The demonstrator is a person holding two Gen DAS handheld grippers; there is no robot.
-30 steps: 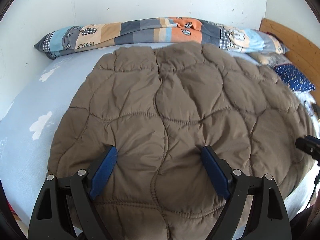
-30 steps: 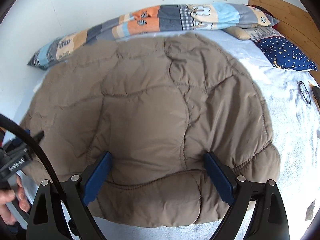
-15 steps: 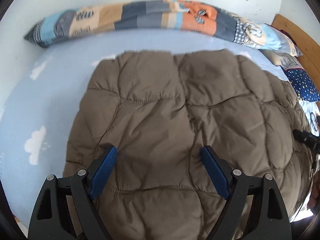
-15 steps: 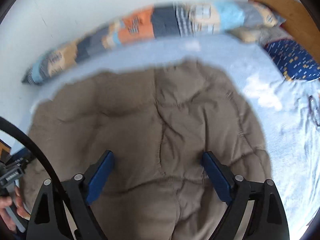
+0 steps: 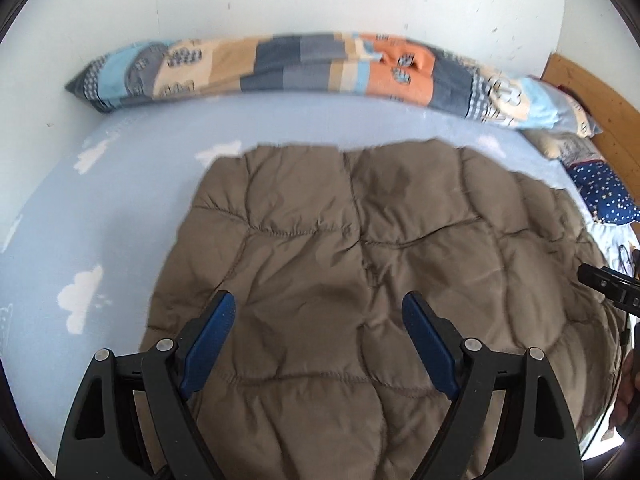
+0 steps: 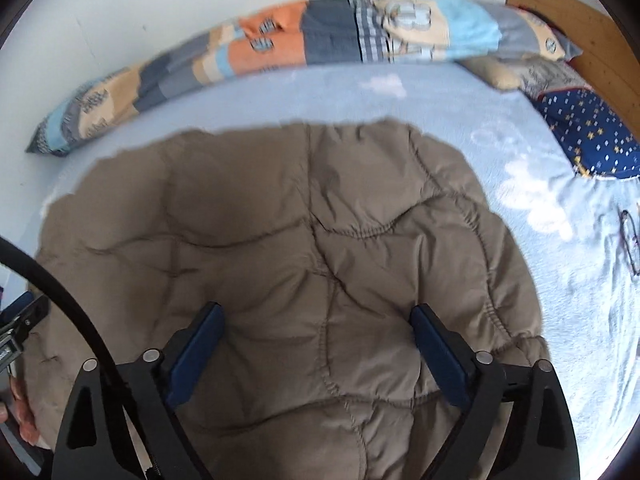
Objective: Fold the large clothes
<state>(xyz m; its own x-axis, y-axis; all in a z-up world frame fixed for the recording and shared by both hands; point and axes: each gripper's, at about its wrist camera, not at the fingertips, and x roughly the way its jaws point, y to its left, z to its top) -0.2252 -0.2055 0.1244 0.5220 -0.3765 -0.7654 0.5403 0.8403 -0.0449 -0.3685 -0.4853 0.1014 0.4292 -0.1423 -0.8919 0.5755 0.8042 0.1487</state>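
A brown quilted garment [image 5: 360,280] is lying spread across the light blue sheet [image 5: 100,220], filling the middle of both views down to six o'clock. The left gripper [image 5: 319,320] is hanging over it with jaws standing wide, nothing between the blue pads. The right gripper [image 6: 318,328] is doing likewise, wide and empty (fabric only beneath it). A patchwork bolster [image 5: 300,64] is lying at twelve o'clock against the wall; a star-print pillow [image 6: 584,136] is sitting at two o'clock.
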